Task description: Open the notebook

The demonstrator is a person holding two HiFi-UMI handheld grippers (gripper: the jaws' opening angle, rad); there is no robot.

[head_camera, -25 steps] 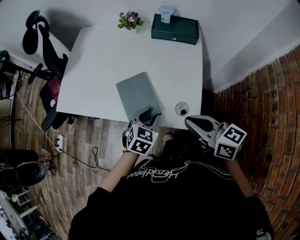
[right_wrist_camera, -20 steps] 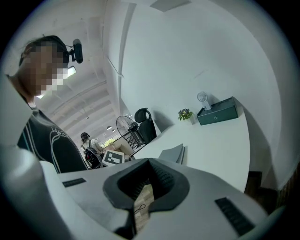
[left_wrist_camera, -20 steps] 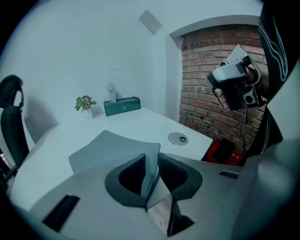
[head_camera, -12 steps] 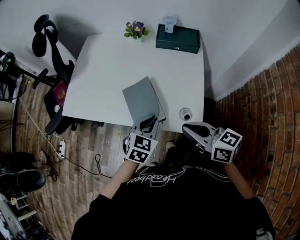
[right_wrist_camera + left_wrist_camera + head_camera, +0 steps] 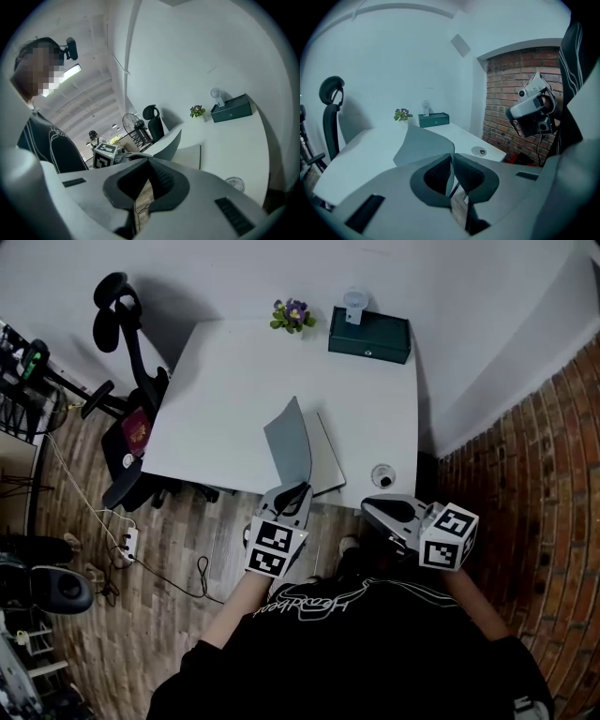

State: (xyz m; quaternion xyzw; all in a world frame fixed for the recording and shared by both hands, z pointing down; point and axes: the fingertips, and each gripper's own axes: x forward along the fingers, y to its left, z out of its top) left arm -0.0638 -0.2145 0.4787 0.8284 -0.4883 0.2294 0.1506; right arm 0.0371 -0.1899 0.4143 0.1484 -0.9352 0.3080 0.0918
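A white table (image 5: 225,381) stands on a wooden floor, with a brick wall (image 5: 534,465) to the right and an office chair (image 5: 127,315) at the far left. A green box (image 5: 368,334) and a small flowering plant (image 5: 295,313) sit at the table's far edge. The notebook (image 5: 326,463) lies at the near edge, right of centre. The left gripper (image 5: 293,495) is clamped on the near edge of its grey cover (image 5: 289,437), which is raised steeply off the pages, hinged along its left side. The right gripper (image 5: 378,509) hovers just off the near edge beside a round grommet (image 5: 382,474), jaws together and empty. The opening looks roughly half done: the cover is up, but it is not yet laid flat on the left.
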